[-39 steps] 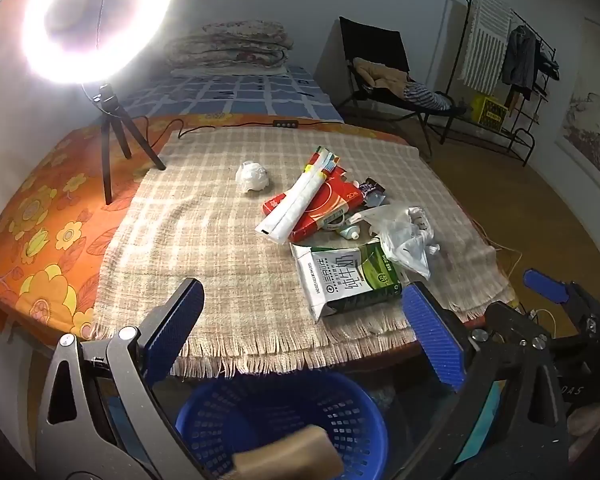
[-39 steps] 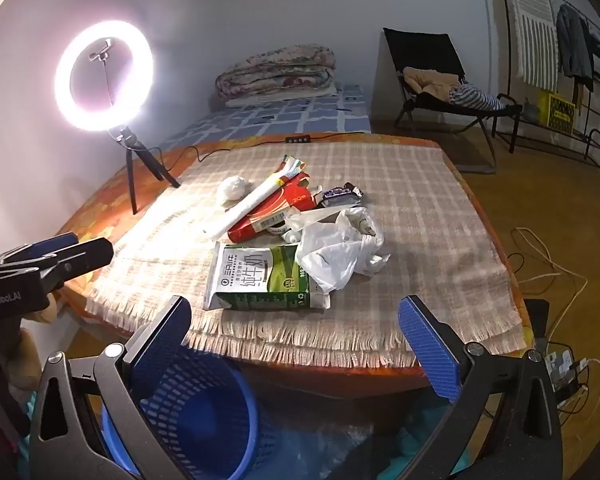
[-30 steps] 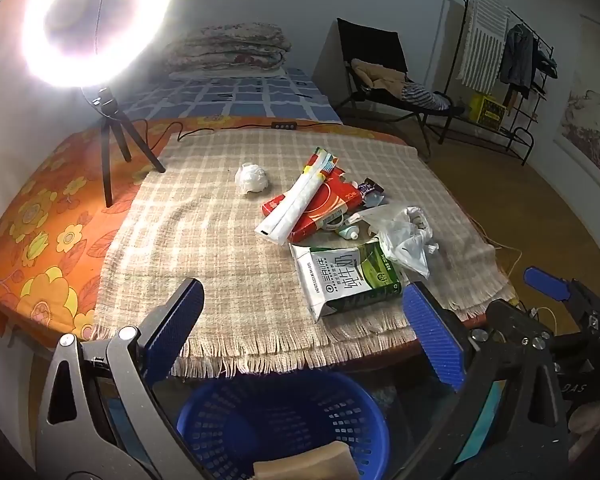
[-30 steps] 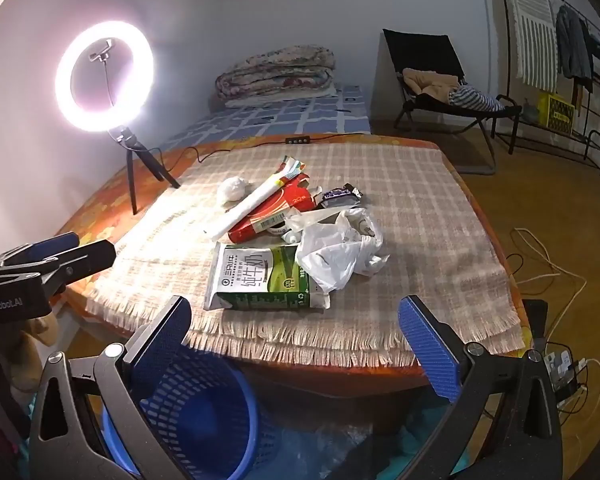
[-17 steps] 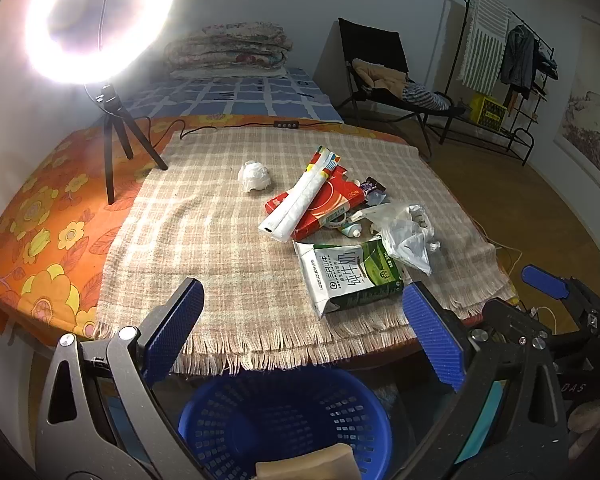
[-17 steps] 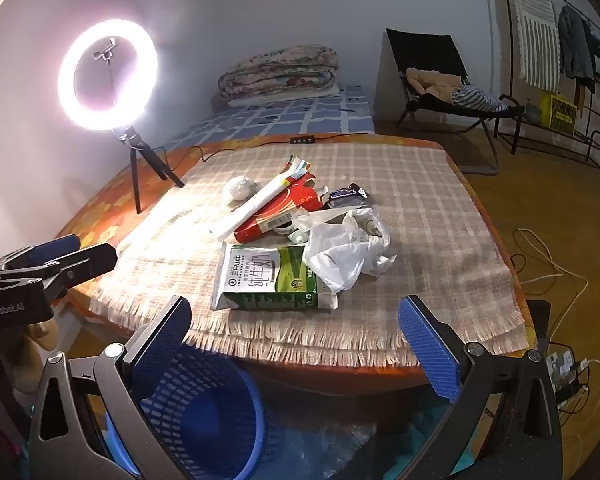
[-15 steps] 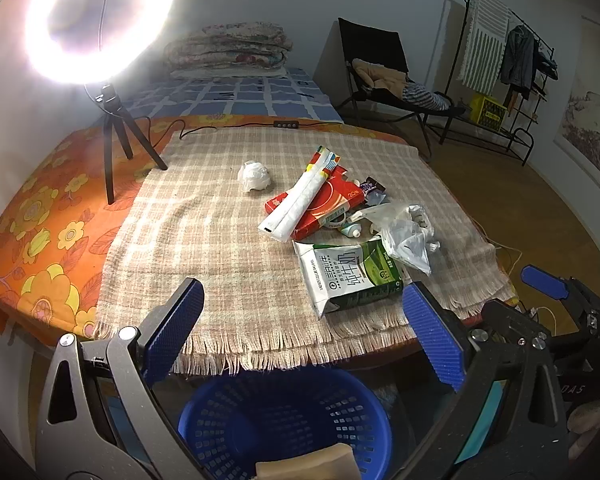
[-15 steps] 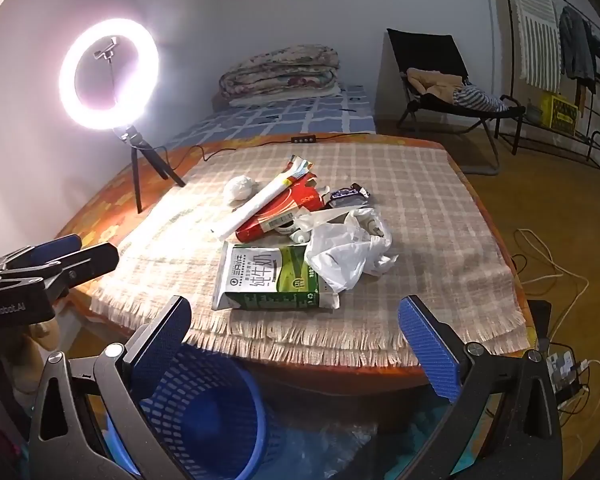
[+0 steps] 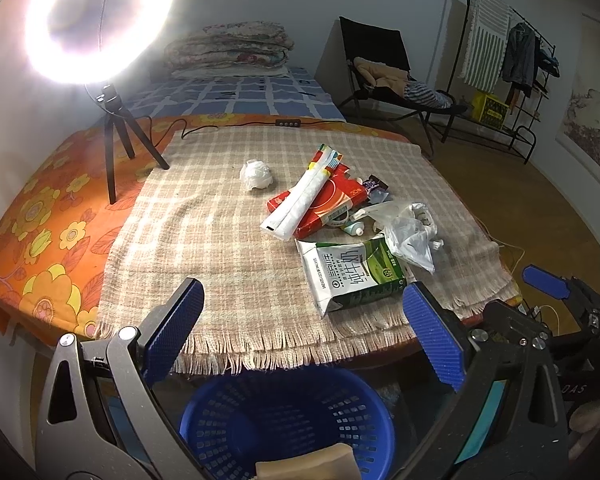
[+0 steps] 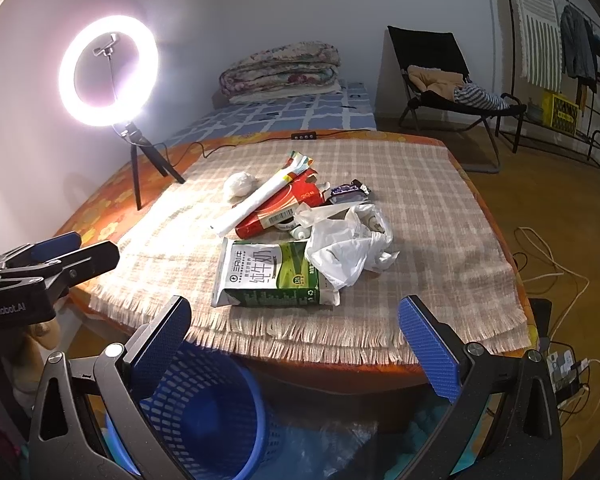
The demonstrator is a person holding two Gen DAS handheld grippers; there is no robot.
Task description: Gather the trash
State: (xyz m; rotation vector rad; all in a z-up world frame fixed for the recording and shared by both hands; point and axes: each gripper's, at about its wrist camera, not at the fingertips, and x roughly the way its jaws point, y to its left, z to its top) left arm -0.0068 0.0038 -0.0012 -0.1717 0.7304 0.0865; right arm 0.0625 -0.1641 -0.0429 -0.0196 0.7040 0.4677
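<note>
Both of my tools hang back off the near edge of the surface [image 10: 440, 208], above the floor, with nothing in either. My left hand-held gripper [image 9: 304, 332] has its blue pads spread wide apart, and so does my right hand-held gripper [image 10: 294, 344].

The trash sits in one heap on the checked cloth, straight ahead and a little to the right of centre. Nearest to me is the green and white milk carton [image 10: 272, 276], lying flat close to the fringed edge. Its long axis runs roughly across my line of reach in the right view, its flattened top end toward the left. A crumpled plastic bag [image 10: 348, 248] overlaps its right end. Behind those lie a red box [image 10: 284, 208] with a white tube [image 10: 260, 196] across it, and a wad of paper [image 10: 239, 183] further left.

The blue basket [image 9: 288, 420] stands on the floor just below the edge, under my left tool.

I judge the right one nearer to the carton; it sits almost centred between those pads.
</note>
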